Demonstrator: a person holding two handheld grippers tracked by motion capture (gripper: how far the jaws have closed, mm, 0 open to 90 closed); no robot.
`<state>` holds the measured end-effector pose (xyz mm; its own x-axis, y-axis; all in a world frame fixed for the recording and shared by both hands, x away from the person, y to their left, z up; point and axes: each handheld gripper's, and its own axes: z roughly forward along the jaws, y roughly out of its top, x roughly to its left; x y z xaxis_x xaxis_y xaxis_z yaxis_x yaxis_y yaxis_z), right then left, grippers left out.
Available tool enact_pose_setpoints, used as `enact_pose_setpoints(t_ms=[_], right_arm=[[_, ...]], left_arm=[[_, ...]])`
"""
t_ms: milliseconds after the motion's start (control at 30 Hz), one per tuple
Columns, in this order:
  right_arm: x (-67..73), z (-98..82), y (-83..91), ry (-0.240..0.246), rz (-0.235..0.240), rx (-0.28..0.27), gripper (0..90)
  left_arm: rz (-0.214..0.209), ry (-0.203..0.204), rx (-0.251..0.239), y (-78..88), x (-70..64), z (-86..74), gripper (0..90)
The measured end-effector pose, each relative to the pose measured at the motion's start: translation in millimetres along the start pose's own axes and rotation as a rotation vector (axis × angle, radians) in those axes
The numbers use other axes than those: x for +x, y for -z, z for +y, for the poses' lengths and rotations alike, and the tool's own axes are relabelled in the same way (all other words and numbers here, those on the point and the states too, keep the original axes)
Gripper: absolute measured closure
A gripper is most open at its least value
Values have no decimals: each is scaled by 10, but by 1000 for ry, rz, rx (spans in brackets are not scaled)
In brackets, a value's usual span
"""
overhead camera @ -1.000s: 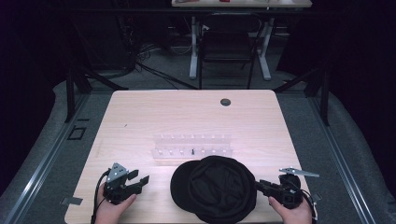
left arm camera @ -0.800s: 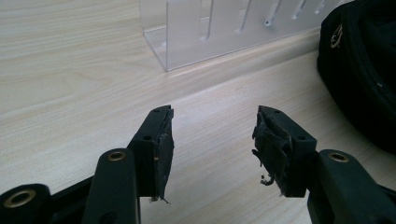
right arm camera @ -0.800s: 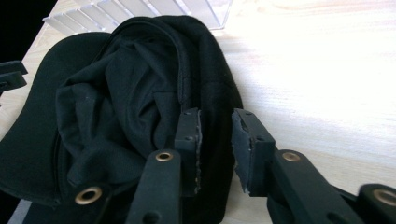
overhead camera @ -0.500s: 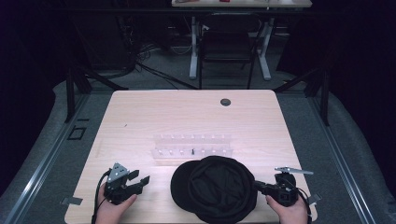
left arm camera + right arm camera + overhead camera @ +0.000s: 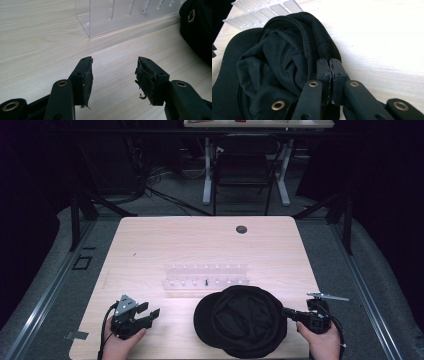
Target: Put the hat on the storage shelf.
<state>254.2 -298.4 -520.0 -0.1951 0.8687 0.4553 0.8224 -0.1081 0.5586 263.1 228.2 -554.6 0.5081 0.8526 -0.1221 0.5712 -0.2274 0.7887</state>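
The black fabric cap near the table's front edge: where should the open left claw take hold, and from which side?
Grip the thin rim of the black fabric cap on its left side, coming in low along the wooden table from the left. The cap lies upside down, so that edge is exposed and faces the open left claw. The right claw is shut at the opposite rim.

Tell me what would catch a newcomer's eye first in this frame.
The black cap lying upside down at the table's near edge stands out against the pale wood. The right gripper has its fingers pressed together at the cap's rim on its right side, while the left gripper sits open over bare wood at the near left. Behind the cap lies a clear plastic rack at mid-table.
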Motion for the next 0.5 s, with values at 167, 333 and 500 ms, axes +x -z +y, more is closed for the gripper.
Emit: enact_pose_setpoints(t_ms=[167,333,500], right_arm=[[-22,69,21,9,-26,29,872],[33,224,51,44,-53,109,864],[77,324,28,68,-66,179,854]], left_arm=[[2,0,0,-12,-11,-1,466],[-2,-2,0,-14,-16,1,466],[-4,-5,4,-19,-18,1,466]])
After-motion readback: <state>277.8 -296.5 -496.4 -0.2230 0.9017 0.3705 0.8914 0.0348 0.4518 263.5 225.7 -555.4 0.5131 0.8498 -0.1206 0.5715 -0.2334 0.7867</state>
